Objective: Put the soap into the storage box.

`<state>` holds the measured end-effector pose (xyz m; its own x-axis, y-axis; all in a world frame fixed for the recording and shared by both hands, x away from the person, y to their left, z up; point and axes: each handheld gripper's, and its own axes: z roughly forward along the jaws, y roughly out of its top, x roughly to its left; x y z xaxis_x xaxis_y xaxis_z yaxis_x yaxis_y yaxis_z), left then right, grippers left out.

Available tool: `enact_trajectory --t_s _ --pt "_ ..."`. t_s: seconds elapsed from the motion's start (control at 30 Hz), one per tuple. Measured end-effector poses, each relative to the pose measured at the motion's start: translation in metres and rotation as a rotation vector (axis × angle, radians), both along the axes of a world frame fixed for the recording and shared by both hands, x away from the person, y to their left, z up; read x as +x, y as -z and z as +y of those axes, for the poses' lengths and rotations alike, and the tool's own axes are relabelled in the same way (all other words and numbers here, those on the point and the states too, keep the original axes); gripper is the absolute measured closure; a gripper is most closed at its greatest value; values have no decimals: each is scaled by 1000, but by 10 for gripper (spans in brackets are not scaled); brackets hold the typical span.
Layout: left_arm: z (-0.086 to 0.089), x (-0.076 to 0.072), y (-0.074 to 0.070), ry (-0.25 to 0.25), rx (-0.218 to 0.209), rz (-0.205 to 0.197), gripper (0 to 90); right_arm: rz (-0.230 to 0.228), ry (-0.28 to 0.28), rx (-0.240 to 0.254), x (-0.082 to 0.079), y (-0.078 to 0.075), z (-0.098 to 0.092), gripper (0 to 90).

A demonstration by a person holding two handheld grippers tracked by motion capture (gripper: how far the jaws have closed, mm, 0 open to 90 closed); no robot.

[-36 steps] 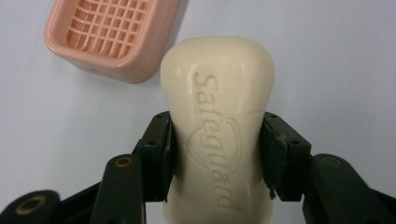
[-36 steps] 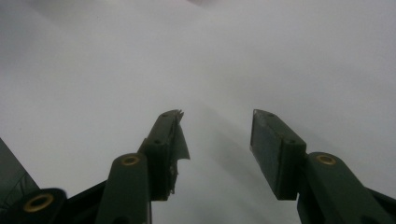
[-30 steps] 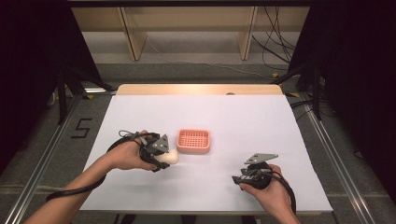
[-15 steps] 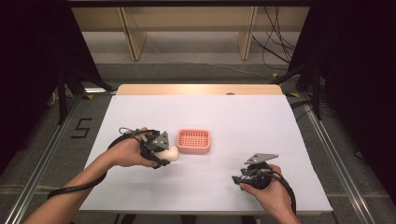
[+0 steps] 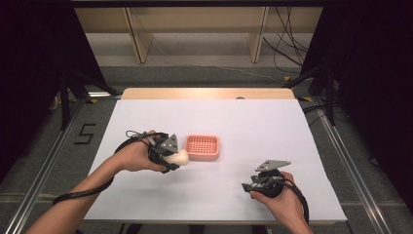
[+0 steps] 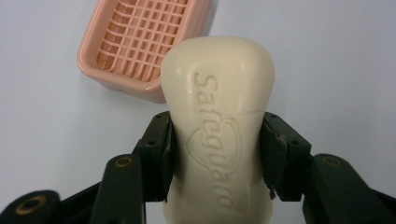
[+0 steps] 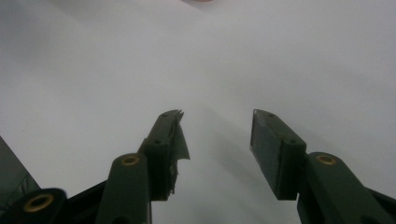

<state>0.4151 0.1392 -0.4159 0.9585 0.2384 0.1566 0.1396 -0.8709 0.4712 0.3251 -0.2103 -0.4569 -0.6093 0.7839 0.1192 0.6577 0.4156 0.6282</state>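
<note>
A cream bar of soap (image 6: 219,126) with raised lettering sits clamped between the jaws of my left gripper (image 6: 217,140), which is shut on it. In the high view the left gripper (image 5: 171,158) holds the soap (image 5: 178,157) just left of a pink slatted soap dish (image 5: 202,147). The dish (image 6: 140,42) lies beyond the soap, at the upper left of the left gripper view, with nothing in it. My right gripper (image 5: 247,186) rests low at the table's front right, open, its jaws (image 7: 217,135) apart over bare white surface.
A white sheet covers the table (image 5: 253,126), whose wooden far edge (image 5: 209,93) shows. Metal rails (image 5: 341,146) run along both sides. Shelving and cables stand beyond the far edge.
The left gripper has carried the soap a little to the right, closer to the pink dish. The right gripper has stayed where it was.
</note>
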Motion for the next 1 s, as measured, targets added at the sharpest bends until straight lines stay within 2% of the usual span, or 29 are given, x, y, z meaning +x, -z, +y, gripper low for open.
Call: enact_trajectory --t_s 0.03,0.1,0.13,0.3,0.33,0.4,0.43,0.47,0.57,0.6,0.77,0.83,0.97,1.0 --pt "-1 -1 2 -19 -26 4 492 0 0 0 0 0 0 533" --pt "-1 -1 2 -21 -25 10 492 1 1 1 0 0 0 532" --pt "-1 1 1 -6 -3 1 492 -1 1 2 0 0 0 533" --pt "-3 3 3 -25 -31 13 492 1 0 0 0 0 0 533" --pt "-3 4 3 -23 -26 7 492 -14 -10 -7 1 1 -1 533" --pt "-3 5 2 -15 -11 7 492 9 7 6 -1 0 1 533" --pt "-4 5 3 -29 -35 12 493 -1 2 1 0 0 0 533" --pt "-3 6 1 -18 -21 2 492 1 1 1 0 0 0 533" --pt "-3 7 1 -10 -16 0 492 1 0 1 0 0 0 533" --pt "-5 7 2 -27 -41 5 492 -13 -10 -6 0 1 -1 533" --pt "-6 8 2 -25 -41 9 492 -5 -1 0 0 1 0 533" --pt "-7 10 1 -20 -45 -3 492 18 10 1 -1 0 1 533" --pt "-7 11 0 -18 -47 -5 492 16 9 1 -1 0 1 533" --pt "-8 12 0 -19 -46 -2 492 -3 2 1 -1 1 0 533"
